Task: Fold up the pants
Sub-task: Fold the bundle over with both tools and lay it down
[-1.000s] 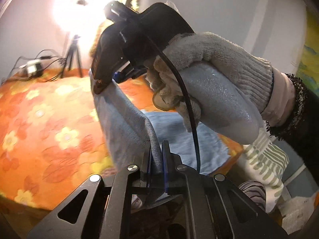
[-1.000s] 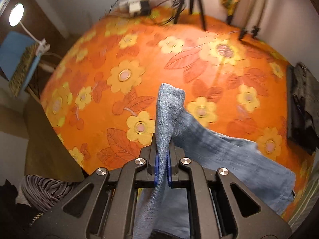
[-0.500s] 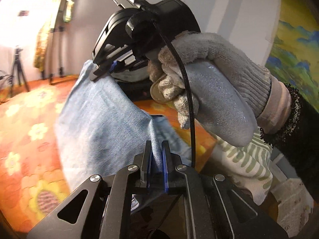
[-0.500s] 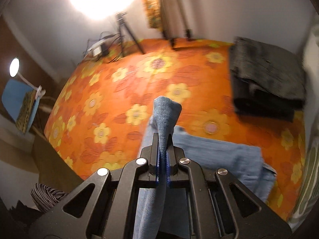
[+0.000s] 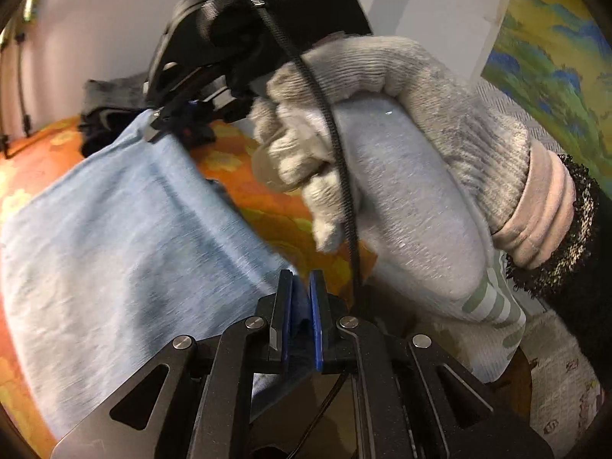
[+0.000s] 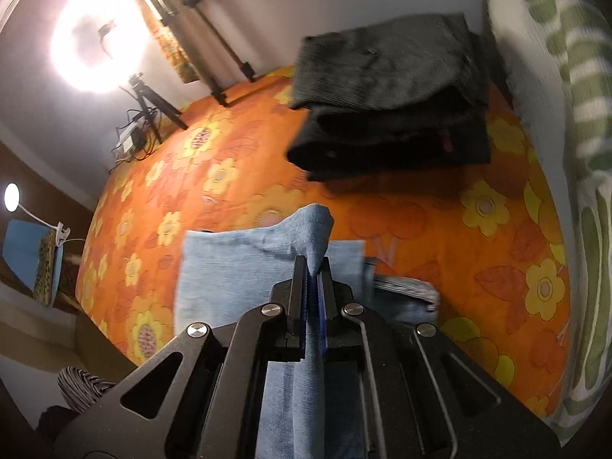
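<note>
Both grippers are clamped on the pants (image 6: 237, 267) – left gripper (image 5: 300, 313) and right gripper (image 6: 313, 290) each pinch a thin edge between the fingers. Risk: denim slips out, fold goes crooked.

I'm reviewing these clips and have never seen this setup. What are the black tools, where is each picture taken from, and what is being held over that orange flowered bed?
No robot here: a person holds a hand-operated two-finger gripper in each hand, with a fisheye camera on each looking along its fingers. In the left-wrist view, the left gripper pinches the light blue pants; ahead is the gloved right hand working the other tool. In the right-wrist view, the right gripper clamps another pinch of the same pants above the orange flowered bedspread. Further back lie folded dark clothes, with a ring light on a tripod behind the bed.
</note>
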Demonstrator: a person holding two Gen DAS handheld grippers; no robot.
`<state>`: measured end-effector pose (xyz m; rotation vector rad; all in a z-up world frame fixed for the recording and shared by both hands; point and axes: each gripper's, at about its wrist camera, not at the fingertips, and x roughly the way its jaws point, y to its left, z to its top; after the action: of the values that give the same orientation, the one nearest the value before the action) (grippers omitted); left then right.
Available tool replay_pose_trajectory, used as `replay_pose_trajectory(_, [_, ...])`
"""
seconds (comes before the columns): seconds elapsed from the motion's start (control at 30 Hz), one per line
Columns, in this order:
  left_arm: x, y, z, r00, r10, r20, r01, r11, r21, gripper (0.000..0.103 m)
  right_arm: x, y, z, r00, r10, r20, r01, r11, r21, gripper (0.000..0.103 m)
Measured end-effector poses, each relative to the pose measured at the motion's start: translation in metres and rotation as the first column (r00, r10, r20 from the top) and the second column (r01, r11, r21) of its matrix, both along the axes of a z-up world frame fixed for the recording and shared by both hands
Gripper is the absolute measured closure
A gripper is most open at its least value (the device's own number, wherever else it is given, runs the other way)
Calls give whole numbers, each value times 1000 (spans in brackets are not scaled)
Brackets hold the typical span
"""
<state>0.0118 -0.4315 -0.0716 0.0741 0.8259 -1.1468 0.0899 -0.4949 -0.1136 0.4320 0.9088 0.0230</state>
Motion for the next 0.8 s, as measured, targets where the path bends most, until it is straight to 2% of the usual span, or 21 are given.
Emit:
replay_pose_trajectory(0.07, [-2,-8,-4,1000,-17,1,17,1000,10,96,0,-10,-12,1000,-11,-6,11,1000,21,99])
replay_pose_trajectory(0.13, [-2,-13,-6,999,-45,4,45,999,14,103,0,-15,-20,1000,-16,-4,16,999,36,99])
replay_pose_trajectory(0.33, [-6,-19,-10,995,-97,18,96,995,34,103,0,-32,-37,999,-40,-5,40,999,24,99])
replay_pose_trajectory(0.4, [-2,-7,-9,994,-112,2,112,993,44,103,-1,-40,-42,997,-80,-12,80,997,7,103])
replay_pose_trajectory(0.47, [2,13,-5,993,-114,7,114,992,60,101,-4,-53,-49,995,-98,-10,99,993,69,103])
replay_pose_trajectory(0.53, [6,35,-4,994,-107,7,106,992,75,97,-10,-60,-50,993,-116,1,115,990,85,103])
replay_pose_trajectory(0.7, [20,93,-7,999,-22,37,18,992,122,94,-27,-66,-36,991,-114,64,104,984,147,102])
replay_pose_trajectory(0.73, [25,102,-8,999,-5,37,0,992,127,94,-28,-63,-32,992,-98,82,85,985,150,100])
replay_pose_trajectory(0.77, [30,108,-8,999,14,42,-20,990,137,91,-28,-59,-30,992,-86,91,72,987,147,93])
replay_pose_trajectory(0.8, [35,120,-8,998,40,57,-48,988,149,85,-28,-53,-27,993,-74,95,61,989,135,76])
